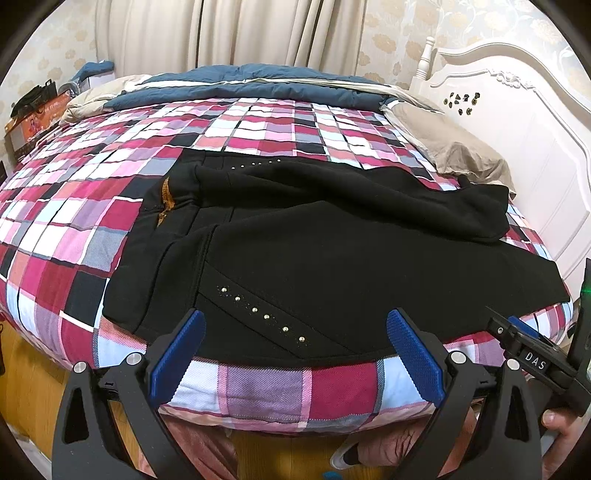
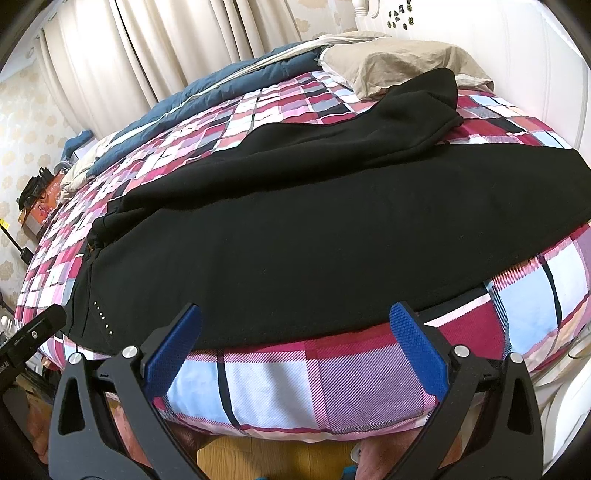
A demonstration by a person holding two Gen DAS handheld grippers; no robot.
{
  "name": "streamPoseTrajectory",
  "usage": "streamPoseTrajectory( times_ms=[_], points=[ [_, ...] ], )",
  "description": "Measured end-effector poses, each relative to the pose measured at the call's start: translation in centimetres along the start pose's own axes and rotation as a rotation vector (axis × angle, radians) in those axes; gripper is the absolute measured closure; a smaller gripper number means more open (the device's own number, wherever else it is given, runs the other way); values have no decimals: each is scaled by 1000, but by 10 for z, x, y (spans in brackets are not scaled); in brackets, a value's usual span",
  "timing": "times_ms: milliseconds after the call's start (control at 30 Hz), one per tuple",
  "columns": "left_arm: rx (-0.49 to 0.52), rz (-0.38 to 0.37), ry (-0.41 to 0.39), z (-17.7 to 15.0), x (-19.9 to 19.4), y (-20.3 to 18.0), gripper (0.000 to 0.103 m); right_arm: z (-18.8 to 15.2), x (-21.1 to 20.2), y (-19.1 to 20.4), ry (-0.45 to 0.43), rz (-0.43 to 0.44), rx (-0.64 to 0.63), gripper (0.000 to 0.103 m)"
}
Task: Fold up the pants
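While both grippers hang off the near edge of the bed, the black fleece pants with rows of small metal studs (image 1: 295, 254) lie spread across the near half of the pink, maroon and white checked bedspread (image 1: 74, 229), waistband toward the left, legs running right. Near leg lies fairly flat along the mattress edge; far leg is bunched and rumpled, its end (image 2: 439, 99) heaped just beside the crumpled beige pillow (image 2: 388, 62), so the cuff there cannot be made out. An orange-brown lining (image 1: 164, 201) shows at the waist opening. Left gripper (image 1: 295, 354): blue-padded fingers (image 1: 177, 354) spread wide, empty, tips at the pants' near hem around the stud row. Right gripper (image 2: 295, 347): fingers wide, empty, tips at the hem of the near leg; contact with cloth cannot be told in either view. Open bedspread remains to the left and beyond the pants. A folded blue quilt (image 1: 251, 85) lines the far edge below cream curtains (image 1: 221, 29); the white carved headboard (image 1: 517, 110) bounds the right side. A cluttered box (image 1: 33, 114) sits far left, detail unclear. A hand (image 1: 565, 432) is cut off at lower right.
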State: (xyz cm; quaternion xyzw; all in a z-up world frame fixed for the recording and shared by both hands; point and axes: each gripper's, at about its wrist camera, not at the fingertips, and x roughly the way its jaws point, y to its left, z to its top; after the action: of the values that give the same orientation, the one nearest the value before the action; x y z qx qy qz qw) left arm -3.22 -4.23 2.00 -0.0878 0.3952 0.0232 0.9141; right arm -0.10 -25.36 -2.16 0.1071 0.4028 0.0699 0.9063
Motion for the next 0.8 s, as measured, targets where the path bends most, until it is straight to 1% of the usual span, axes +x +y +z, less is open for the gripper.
streamPoseTrajectory(
  times_ms=[267, 433, 500, 567, 600, 700, 767, 800],
  points=[
    [-1, -3, 2, -1, 1, -1, 5, -1, 4, 0, 12, 1, 1, 2],
    [-11, -29, 21, -3, 7, -3, 5, -1, 6, 0, 22, 5, 0, 2],
    [-29, -65, 53, -1, 11, 2, 5, -1, 7, 1, 27, 6, -4, 2],
    [-58, -129, 108, 5, 18, 11, 5, 1, 9, 3, 35, 5, -9, 2],
    [-71, -153, 120, 8, 19, 16, 5, 3, 10, 3, 38, 6, -12, 2],
    [-106, -210, 120, 28, 20, 38, 5, 10, 13, 6, 46, 17, -20, 2],
    [-153, -282, 119, 48, 26, 64, 5, 16, 17, 8, 52, 28, -22, 2],
    [-178, -302, 125, 56, 30, 76, 5, 20, 18, 9, 54, 35, -23, 2]
  ],
)
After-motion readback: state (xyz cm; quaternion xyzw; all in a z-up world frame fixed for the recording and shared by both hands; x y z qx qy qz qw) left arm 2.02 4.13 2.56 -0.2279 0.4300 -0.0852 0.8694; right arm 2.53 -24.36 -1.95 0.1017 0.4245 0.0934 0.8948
